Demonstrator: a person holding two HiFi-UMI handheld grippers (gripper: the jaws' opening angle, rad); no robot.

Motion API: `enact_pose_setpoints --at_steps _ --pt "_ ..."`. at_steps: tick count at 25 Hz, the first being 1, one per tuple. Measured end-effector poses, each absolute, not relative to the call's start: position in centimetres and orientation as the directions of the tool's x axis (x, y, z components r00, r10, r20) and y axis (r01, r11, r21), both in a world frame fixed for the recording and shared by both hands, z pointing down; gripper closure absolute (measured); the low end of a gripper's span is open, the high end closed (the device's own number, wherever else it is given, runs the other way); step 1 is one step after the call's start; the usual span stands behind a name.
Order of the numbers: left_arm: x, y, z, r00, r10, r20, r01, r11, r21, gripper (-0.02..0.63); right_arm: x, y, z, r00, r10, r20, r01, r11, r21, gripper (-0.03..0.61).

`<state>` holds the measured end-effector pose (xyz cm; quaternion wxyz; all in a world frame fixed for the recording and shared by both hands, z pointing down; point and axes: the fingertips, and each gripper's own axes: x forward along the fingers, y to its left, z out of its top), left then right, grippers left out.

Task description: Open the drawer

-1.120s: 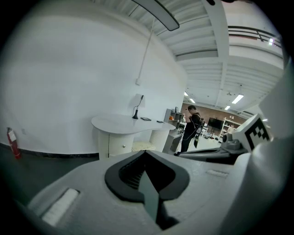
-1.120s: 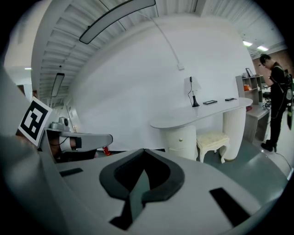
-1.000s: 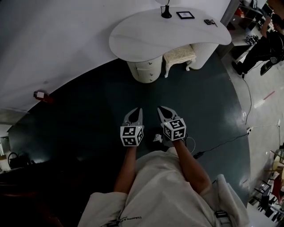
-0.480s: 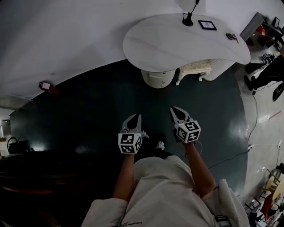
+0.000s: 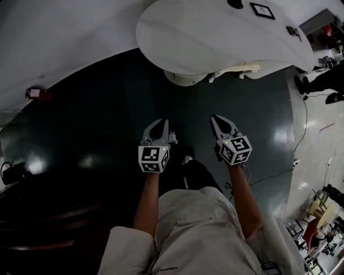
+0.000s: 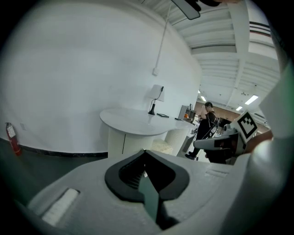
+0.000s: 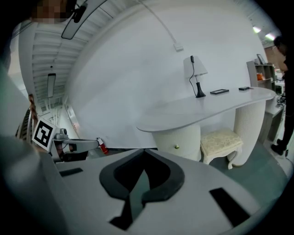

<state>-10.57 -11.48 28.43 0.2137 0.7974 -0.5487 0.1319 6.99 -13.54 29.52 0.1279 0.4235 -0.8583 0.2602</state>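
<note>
A white curved table (image 5: 215,37) stands ahead on a round white pedestal (image 5: 185,77). That pedestal holds the drawer, whose small gold knob (image 7: 177,147) shows in the right gripper view; in the left gripper view only the pedestal's plain side (image 6: 121,143) shows. My left gripper (image 5: 163,122) and right gripper (image 5: 215,118) hang side by side over the dark floor, well short of the pedestal. Both are shut and hold nothing: the left gripper's (image 6: 144,151) tips meet, and so do the right gripper's (image 7: 144,150).
A cream stool (image 5: 239,68) sits under the table beside the pedestal. A lamp (image 7: 197,75) and a small frame (image 5: 262,10) stand on the tabletop. A red fire extinguisher (image 5: 35,93) is by the curved wall at left. A person (image 5: 322,80) stands at right; a cable (image 5: 269,174) crosses the floor.
Both grippers have travelled forward with the person toward the table, which now sits larger and closer at the top of the head view. The jaws stay shut.
</note>
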Motion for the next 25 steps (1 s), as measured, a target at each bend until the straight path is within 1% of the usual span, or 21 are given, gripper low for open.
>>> enact_pose_setpoints --at_steps 3,7,10,15,21,25 --pt "-10.1 -13.5 32.5 0.343 -0.829 0.442 -0.939 -0.287 0.191 0.604 7.7 -15.1 33.0 -0.561 -0.69 0.457 -0.827 0.487 -0.28 0.563" --pt "-9.6 -13.2 38.2 0.34 -0.81 0.478 -0.94 -0.296 0.168 0.604 8.3 -15.6 36.4 -0.494 -0.74 0.457 -0.859 0.497 -0.124 0.563" --pt "-12.1 -13.4 42.5 0.353 -0.802 0.483 -0.935 -0.315 0.16 0.604 6.8 -16.5 40.1 -0.464 -0.766 0.445 -0.878 0.465 -0.114 0.563" --pt "-15.0 -15.5 47.5 0.275 -0.854 0.441 -0.961 -0.247 0.122 0.604 6.1 -17.6 46.2 -0.439 -0.78 0.446 -0.884 0.463 -0.061 0.563" --pt "-15.8 -19.2 50.6 0.259 -0.885 0.386 -0.966 -0.229 0.124 0.604 6.4 -19.9 50.0 -0.376 -0.836 0.399 -0.914 0.406 -0.012 0.563" --pt "-15.3 -21.1 52.5 0.292 -0.887 0.358 -0.957 -0.27 0.111 0.604 5.9 -21.1 52.7 -0.373 -0.846 0.381 -0.918 0.397 -0.017 0.563"
